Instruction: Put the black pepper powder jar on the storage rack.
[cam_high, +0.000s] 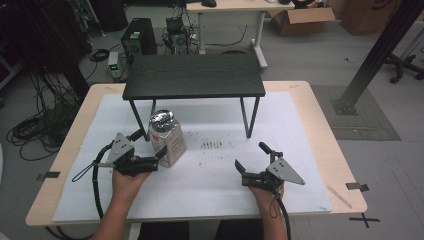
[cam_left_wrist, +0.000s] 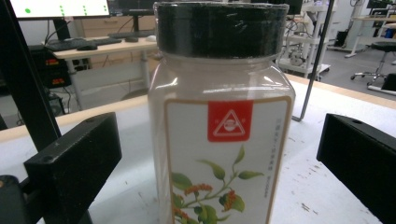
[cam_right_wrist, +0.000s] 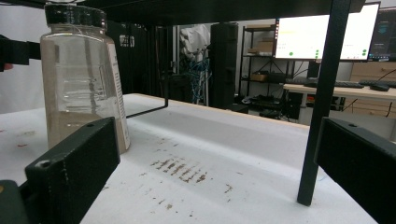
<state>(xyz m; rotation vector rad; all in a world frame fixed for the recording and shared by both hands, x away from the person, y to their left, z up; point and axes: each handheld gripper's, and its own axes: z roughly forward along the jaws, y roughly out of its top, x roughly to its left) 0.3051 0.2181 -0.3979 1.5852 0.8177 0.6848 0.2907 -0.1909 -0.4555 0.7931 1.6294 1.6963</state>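
A clear jar (cam_high: 167, 142) with a shiny dark lid and a plant-print label stands upright on the white mat (cam_high: 210, 175), left of centre. It holds pale powder in its lower part. My left gripper (cam_high: 150, 144) is open with a jaw on either side of the jar. In the left gripper view the jar (cam_left_wrist: 224, 126) stands between the two black jaws with gaps on both sides. My right gripper (cam_high: 251, 156) is open and empty near the front right. The right gripper view has the jar (cam_right_wrist: 81, 79) far off to the left.
A small black table (cam_high: 194, 75) stands on the mat behind the jar; one of its thin legs (cam_right_wrist: 322, 102) rises just ahead of my right gripper. Brown marks (cam_high: 211, 145) dot the mat's middle. Beyond the far edge are a computer tower (cam_high: 139, 36), cables and boxes.
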